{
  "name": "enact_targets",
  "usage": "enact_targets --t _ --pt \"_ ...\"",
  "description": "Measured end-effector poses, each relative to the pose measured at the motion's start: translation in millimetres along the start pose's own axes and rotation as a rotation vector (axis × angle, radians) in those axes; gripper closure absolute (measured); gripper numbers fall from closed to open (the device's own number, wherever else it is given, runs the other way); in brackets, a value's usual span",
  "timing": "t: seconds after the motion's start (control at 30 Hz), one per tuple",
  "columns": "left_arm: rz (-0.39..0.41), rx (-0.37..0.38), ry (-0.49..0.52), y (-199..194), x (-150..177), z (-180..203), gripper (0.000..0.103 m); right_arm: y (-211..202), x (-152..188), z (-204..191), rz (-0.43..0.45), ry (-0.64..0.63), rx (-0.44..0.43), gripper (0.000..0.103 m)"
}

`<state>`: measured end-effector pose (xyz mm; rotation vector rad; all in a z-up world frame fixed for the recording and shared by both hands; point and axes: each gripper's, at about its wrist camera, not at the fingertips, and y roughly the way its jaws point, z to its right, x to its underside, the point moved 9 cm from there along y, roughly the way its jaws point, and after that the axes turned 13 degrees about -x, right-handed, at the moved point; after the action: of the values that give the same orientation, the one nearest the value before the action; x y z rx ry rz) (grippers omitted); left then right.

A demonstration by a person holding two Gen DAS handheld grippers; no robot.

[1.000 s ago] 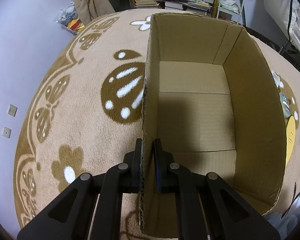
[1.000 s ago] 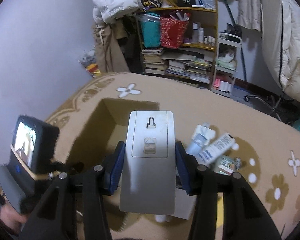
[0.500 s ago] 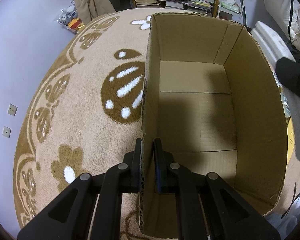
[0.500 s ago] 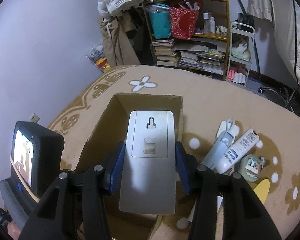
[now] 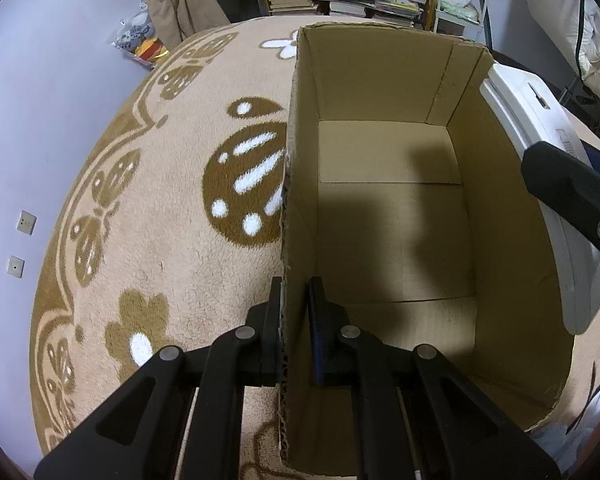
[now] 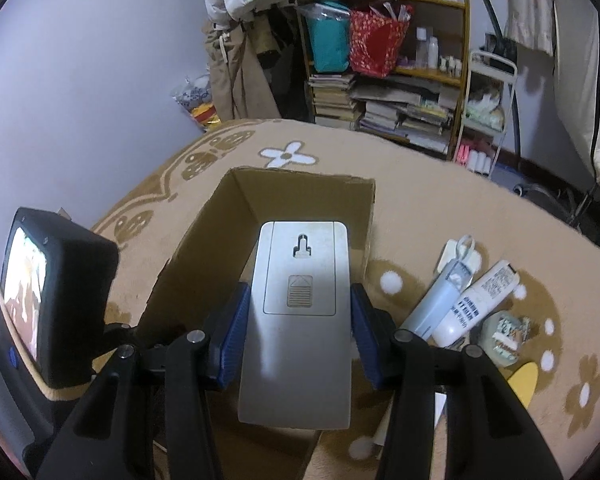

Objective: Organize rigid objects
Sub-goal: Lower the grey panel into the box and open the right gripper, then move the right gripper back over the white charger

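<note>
The grey panel (image 6: 300,320) hides part of the cardboard box (image 6: 204,240) floor. Print on the white bottle (image 6: 476,304) is too small to read. The crumpled packet (image 6: 504,336) stays unidentifiable.

We see the cardboard box (image 5: 392,220) open at the top, its floor bare, so entry from above is unobstructed. Our left gripper (image 5: 294,320) clamps the box's left wall and occupies that near stretch of rim. Our right gripper (image 6: 296,320) holds a flat grey device (image 6: 300,304) over the opening, filling part of it. Right of the box, bottles (image 6: 456,304) crowd the carpet (image 5: 160,240); the carpet left of the box lies open.
</note>
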<state>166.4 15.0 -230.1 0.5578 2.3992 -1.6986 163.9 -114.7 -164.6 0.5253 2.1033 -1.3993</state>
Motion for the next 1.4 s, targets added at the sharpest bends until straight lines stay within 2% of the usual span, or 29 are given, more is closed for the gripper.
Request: enact_targets --t 0.2,0.43,0.53,0.83,1.07,1.4 --pt "-0.009 0.009 -0.008 2 1 -3 0.093 -8 -2 -1 0.023 0.003 -0.017 0.050" --pt "-0.027 0.026 -0.017 5 3 -3 0.093 -29 -14 9 0.080 -0.005 0.027 0.016" --pt "-0.023 0.022 -0.014 4 3 -3 0.093 -39 -16 24 0.102 0.009 0.061 0.010" --pt "-0.022 0.022 -0.017 2 3 -3 0.093 -53 -6 74 0.105 0.092 0.118 0.009" --pt "-0.017 0.017 -0.012 2 4 -3 0.093 -43 33 110 0.066 0.231 0.106 0.009" --pt "-0.019 0.024 -0.017 0 4 -3 0.094 -22 72 116 -0.016 0.280 0.102 0.010"
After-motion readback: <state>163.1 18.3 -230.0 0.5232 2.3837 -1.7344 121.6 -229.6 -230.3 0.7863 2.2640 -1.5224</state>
